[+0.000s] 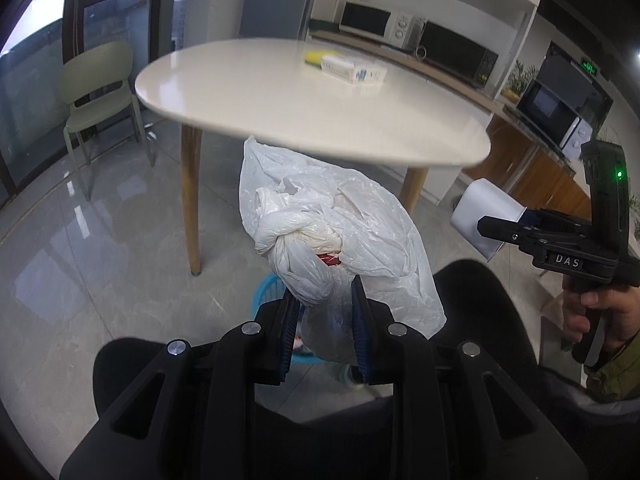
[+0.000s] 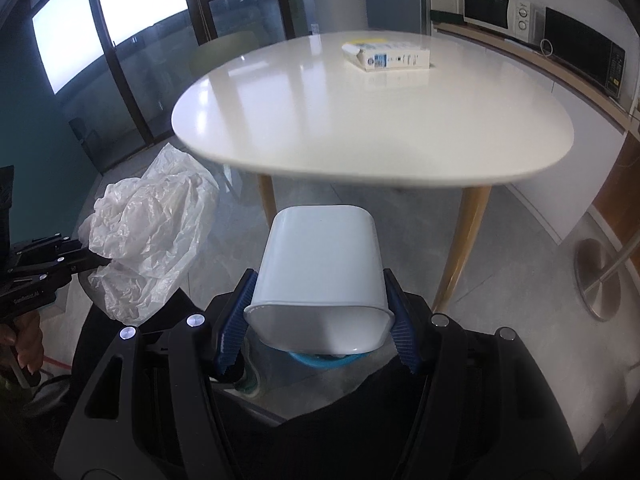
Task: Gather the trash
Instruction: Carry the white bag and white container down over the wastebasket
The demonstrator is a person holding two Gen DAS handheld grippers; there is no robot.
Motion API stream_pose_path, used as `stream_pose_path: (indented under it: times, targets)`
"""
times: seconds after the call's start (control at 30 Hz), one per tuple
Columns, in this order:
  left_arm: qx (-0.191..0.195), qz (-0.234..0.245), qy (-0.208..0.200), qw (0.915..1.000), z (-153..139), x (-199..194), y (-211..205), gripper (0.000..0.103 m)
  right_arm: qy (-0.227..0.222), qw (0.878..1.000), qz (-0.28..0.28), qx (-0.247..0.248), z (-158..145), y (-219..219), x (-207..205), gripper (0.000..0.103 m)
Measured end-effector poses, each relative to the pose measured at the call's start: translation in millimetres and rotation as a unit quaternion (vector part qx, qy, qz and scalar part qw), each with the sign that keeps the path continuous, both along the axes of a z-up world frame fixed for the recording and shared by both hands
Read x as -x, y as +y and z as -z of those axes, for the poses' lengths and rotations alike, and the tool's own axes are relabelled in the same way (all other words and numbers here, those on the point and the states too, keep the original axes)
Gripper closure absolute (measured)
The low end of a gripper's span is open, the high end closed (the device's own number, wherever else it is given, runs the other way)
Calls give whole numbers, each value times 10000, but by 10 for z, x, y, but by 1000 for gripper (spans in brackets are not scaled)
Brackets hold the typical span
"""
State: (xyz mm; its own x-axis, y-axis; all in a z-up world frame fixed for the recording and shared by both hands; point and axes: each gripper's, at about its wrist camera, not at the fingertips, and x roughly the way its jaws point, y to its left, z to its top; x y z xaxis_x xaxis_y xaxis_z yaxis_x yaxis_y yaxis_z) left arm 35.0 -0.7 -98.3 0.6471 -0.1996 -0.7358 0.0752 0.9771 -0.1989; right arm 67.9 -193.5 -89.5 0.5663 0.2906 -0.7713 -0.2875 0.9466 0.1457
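Left wrist view alone: yellow sponge, green chair, knotted bag

Looks like an office break room / pantry, not a home kitchen. Evidence: long wooden counter along the wall with several microwaves lined up on it: a white microwave, a black microwave beside it, another one further right. Green emergency exit sign lit above that end. Rounded white table on wooden legs, olive plastic chair by floor-to-ceiling glazing with dark window frames. Polished grey tile floor. Chrome pedestal base of another fixture at right. Potted plants on the counter.
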Motion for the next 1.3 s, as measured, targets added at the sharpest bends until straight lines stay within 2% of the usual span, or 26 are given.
stream_pose_path:
  times: [0.23,0.4,0.67,0.97,1.07,1.3]
  targets:
    - [-57,53,446,9990,380,-23,-42,79,473,9988,98,15,451,-41,1,45]
    - [-72,-44,723,9973,652,-114,11,79,679,9972,169,280,759,-7,-68,45]
    - [-55,-263,1156,9929,1058,-250,79,79,1177,9924,152,326,1247,62,-197,45]
    - [90,-386,1529,9874,1399,-414,144,79,1696,9852,112,239,1611,184,-454,45]
    - [193,-398,1624,9857,1440,-508,134,79,1724,9841,73,417,1714,284,-554,45]
    - [61,-484,1927,9800,1703,-764,95,79,2037,9781,64,429,1954,349,-759,45]
